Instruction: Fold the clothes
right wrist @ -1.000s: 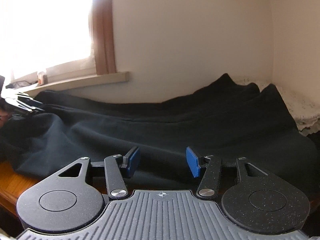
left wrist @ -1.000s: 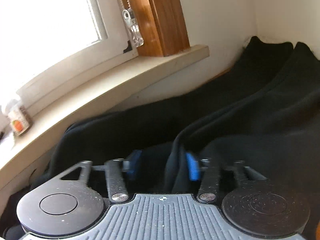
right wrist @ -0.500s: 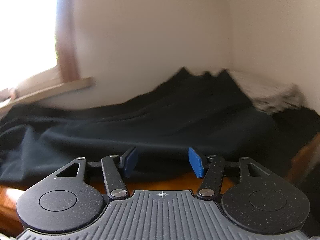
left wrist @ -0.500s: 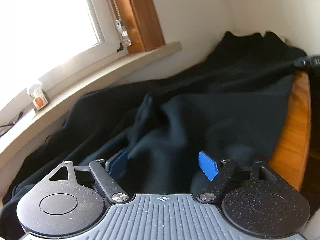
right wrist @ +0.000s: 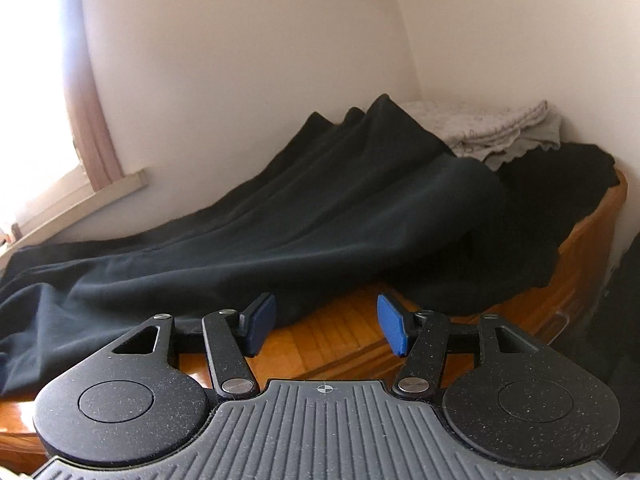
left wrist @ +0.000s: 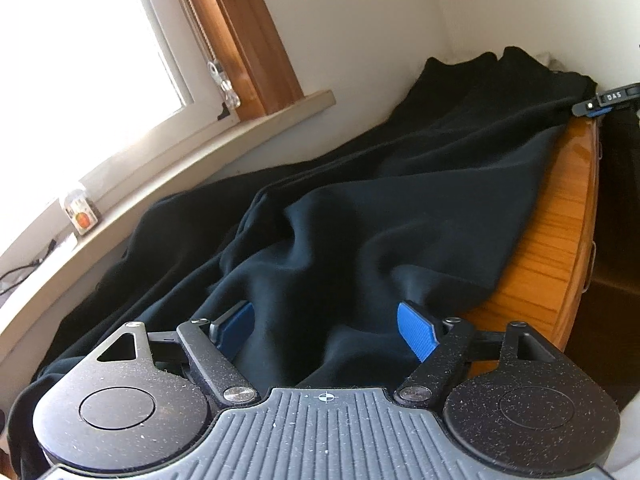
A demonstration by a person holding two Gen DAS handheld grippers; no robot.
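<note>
Black garment (left wrist: 400, 200) spread over the wooden table (left wrist: 560, 220), rumpled, reaching up against the wall. Soft and limp, probably a bit heavy; likely to sag and slide on the smooth wood. Left gripper (left wrist: 326, 326) just opened wide, cloth bunched between the pads but not pinched. Right gripper (right wrist: 326, 324) half open, empty, near the hem. Best taken at the near edge.
</note>
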